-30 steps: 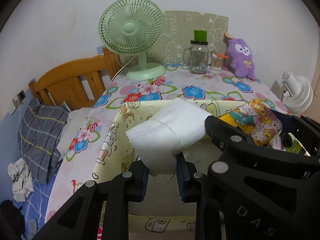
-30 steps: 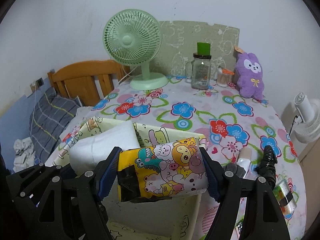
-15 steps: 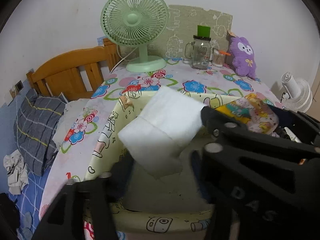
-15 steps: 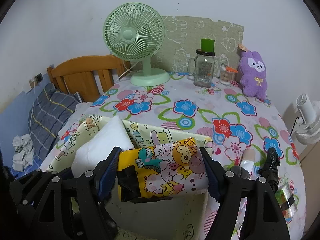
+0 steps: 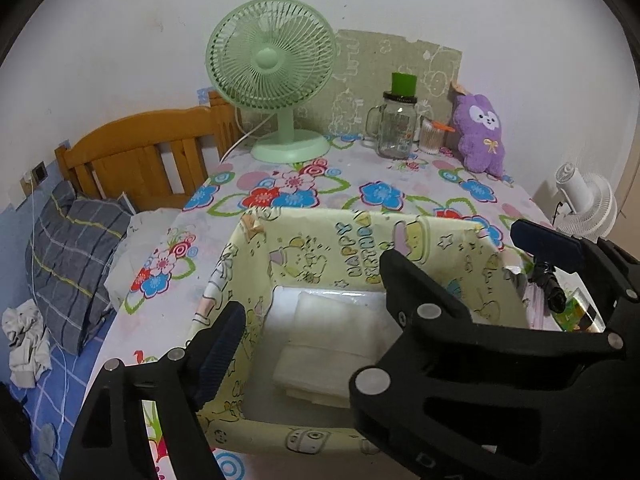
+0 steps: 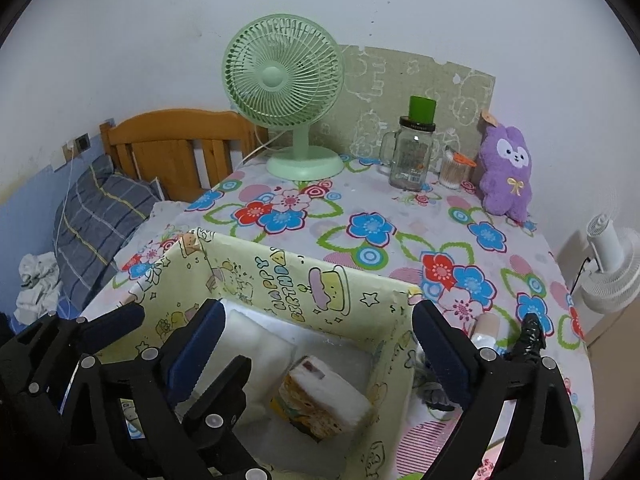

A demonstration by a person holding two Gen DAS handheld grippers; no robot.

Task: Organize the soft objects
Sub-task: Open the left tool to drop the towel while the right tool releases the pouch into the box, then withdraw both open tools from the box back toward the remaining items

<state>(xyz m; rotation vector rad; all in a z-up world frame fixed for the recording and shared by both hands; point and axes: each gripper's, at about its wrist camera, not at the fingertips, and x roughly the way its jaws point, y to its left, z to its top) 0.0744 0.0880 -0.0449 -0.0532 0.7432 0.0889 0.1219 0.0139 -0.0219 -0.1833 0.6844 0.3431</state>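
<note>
In the left wrist view the yellow box (image 5: 352,240) reads "HAPPY BIRTHDAY" and holds the white folded cloth (image 5: 332,344) beneath the left hand-held gripper (image 5: 308,312), its jaws just opened and empty, while the right wrist view shows the right hand-held gripper (image 6: 320,344), jaws just widened, above the cartoon-print pack (image 6: 324,404) lying inside.

Left gripper (image 5: 308,316) hangs over yellow cartoon-print storage box (image 5: 360,236) on flowered tablecloth (image 5: 296,192), jaws just opened wide, nothing between them. White folded pad (image 5: 332,344) lies flat on box floor. Right gripper's black frame (image 5: 500,360) crowds lower right. Behind: green desk fan (image 5: 272,64), glass mug jar with green lid (image 5: 394,128), purple plush toy (image 5: 482,136). Wooden headboard (image 5: 148,152) and plaid pillow (image 5: 76,248) at left.
</note>
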